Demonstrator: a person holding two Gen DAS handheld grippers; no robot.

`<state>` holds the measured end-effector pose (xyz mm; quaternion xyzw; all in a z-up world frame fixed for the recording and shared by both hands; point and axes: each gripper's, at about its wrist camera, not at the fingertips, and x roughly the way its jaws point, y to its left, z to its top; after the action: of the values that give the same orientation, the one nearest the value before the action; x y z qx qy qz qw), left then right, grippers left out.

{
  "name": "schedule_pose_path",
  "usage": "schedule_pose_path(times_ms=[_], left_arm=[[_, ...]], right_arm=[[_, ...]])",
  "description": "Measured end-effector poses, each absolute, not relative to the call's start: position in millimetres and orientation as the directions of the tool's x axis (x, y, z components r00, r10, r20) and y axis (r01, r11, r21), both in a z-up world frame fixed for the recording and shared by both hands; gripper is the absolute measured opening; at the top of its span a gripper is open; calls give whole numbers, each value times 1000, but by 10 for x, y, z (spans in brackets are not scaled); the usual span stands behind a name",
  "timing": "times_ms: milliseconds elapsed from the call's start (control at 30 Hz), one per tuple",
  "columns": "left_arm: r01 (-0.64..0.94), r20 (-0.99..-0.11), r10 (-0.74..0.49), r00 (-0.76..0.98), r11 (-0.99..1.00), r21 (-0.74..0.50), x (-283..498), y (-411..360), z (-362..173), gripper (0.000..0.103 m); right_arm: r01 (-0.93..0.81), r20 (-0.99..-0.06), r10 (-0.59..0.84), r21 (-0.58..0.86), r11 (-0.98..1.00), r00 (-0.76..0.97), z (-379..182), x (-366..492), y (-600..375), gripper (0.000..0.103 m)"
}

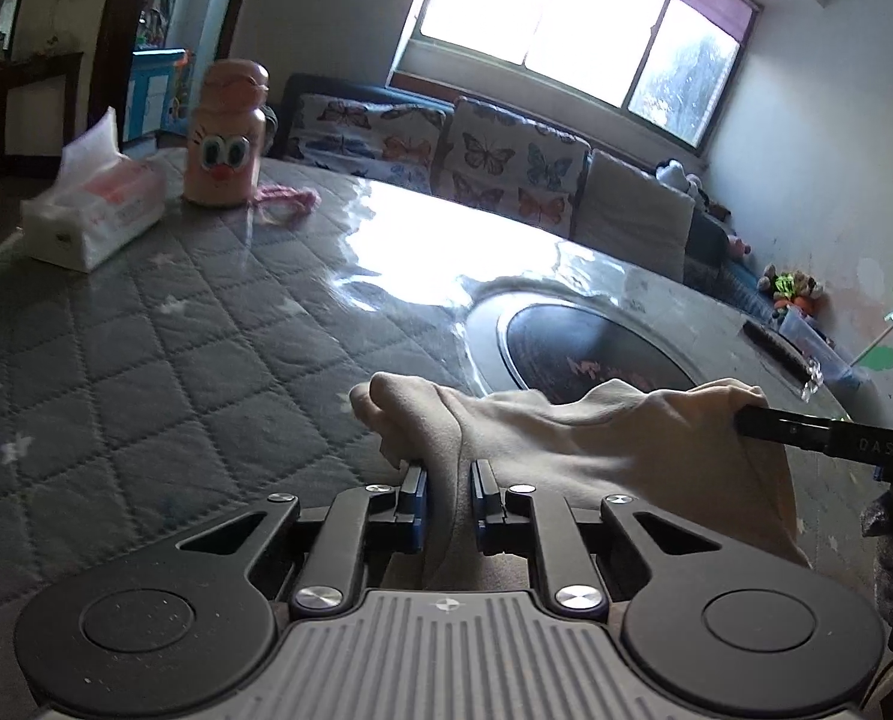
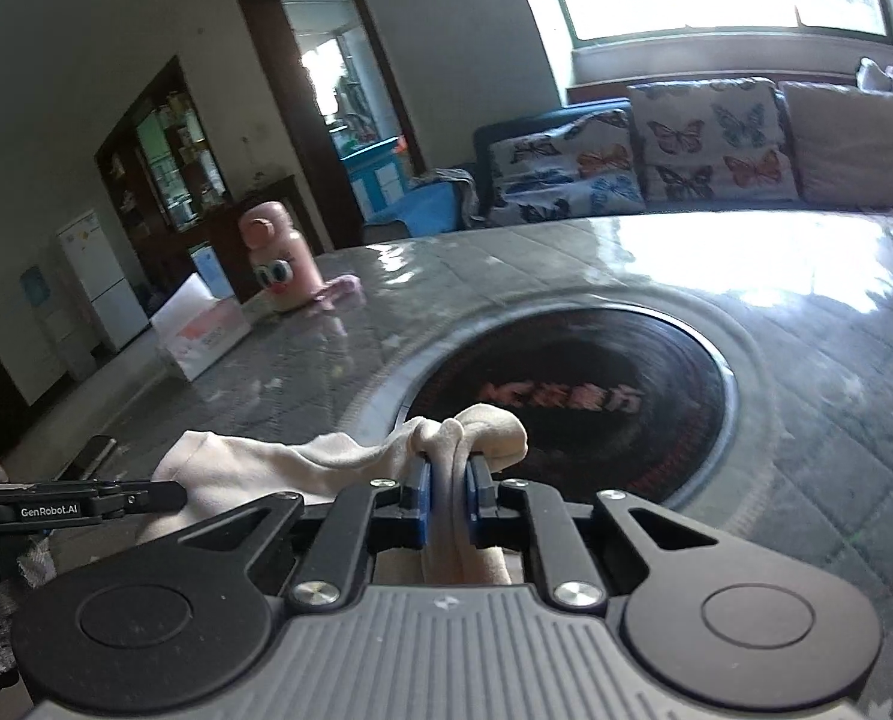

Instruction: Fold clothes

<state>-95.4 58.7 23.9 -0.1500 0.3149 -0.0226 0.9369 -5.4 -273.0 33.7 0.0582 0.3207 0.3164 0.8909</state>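
Cloth, a cream garment (image 1: pixel 566 438), hangs stretched between both grippers above the quilted surface (image 1: pixel 146 360), probably to straighten an edge for folding; left gripper (image 1: pixel 449 483) and right gripper (image 2: pixel 448 477) fingers are clamped on bunched fabric.

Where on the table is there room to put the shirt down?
Both grippers, left and right, pinch the cloth. The quilted cover is bare between the tissue pack and the cloth. The shiny stretch beyond the round burner, toward the sofa, is bare too. The far left corner is crowded: tissues, pink bottle, pink string.
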Motion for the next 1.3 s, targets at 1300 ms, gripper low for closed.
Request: schedule_pose_path(times_ms=[1300], left_arm=[[-318,-598,168,784,935,-154,-578,1722,310,25]], right_arm=[[-694,-572,674,235,681,468,189,892,-771,15]])
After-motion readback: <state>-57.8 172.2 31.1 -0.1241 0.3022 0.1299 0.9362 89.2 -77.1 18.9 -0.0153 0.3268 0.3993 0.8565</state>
